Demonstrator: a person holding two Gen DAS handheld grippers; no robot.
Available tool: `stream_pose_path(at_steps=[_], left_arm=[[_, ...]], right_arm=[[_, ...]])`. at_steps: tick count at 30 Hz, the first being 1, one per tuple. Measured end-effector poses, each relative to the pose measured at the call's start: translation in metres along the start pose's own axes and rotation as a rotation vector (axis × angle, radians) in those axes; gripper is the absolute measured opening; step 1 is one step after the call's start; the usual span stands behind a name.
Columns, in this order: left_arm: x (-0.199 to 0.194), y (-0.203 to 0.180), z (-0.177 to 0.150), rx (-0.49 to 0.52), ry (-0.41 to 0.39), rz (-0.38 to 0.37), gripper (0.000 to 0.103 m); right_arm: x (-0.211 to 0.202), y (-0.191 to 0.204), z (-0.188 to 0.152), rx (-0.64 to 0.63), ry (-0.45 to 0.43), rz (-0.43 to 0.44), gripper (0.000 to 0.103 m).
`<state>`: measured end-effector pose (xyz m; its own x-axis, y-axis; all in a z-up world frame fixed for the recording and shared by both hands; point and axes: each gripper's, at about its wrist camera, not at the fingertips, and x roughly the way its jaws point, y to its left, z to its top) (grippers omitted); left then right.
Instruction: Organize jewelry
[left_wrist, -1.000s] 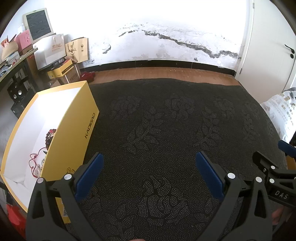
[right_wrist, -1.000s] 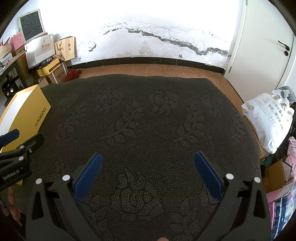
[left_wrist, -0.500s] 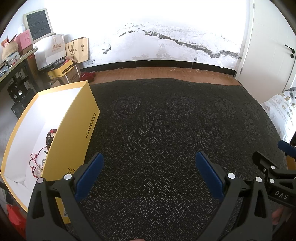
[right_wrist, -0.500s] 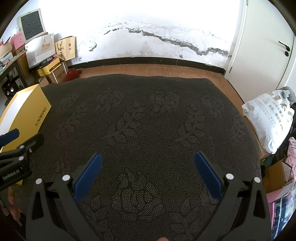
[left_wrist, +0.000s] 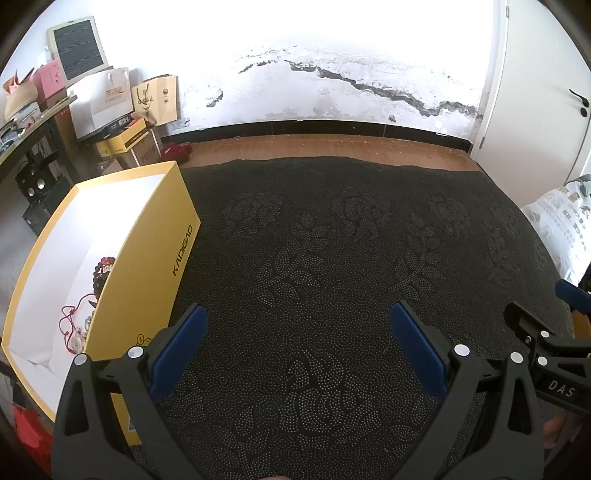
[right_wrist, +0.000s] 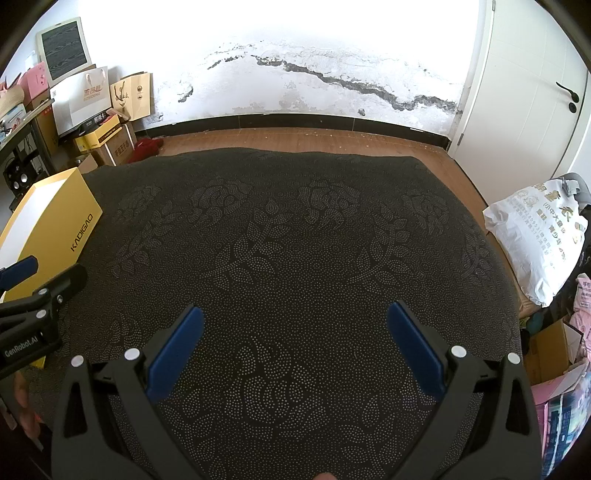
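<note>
A yellow box (left_wrist: 147, 266) with a white inside stands at the left of the dark patterned cloth (left_wrist: 332, 258). Inside it lie a dark bead bracelet (left_wrist: 101, 267) and a red-corded necklace (left_wrist: 74, 325). My left gripper (left_wrist: 297, 325) hangs open over the cloth, just right of the box, with nothing between its blue pads. My right gripper (right_wrist: 295, 325) is open too, empty, over the middle of the cloth. The box (right_wrist: 55, 232) shows at the left of the right wrist view, its contents hidden there.
Paper bags and cartons (left_wrist: 122, 107) are stacked at the back left by the wall. A white printed sack (right_wrist: 535, 236) lies off the cloth's right edge. A white door (left_wrist: 546, 92) stands at the right. Wood floor (left_wrist: 332, 147) runs behind the cloth.
The left wrist view has drifted slightly, so the box sits a little further right in it. Both grippers stay open and empty.
</note>
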<state>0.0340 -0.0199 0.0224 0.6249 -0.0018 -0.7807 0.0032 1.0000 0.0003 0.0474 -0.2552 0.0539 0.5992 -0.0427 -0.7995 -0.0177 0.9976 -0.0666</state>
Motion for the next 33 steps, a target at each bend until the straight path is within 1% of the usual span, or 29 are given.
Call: stream_pose_path(at_steps=[28,33], left_arm=[[-0.0004,-0.0019,0.0018,0.011,-0.001,0.002,0.097],[0.0021,-0.0037,0.0012,0.007,0.021,-0.033,0.097]], right_arm=[[0.0003,0.0004,0.0007,-0.004,-0.001,0.000,0.096],[0.0004,0.0010,0.0006,-0.004,-0.001,-0.002,0.096]])
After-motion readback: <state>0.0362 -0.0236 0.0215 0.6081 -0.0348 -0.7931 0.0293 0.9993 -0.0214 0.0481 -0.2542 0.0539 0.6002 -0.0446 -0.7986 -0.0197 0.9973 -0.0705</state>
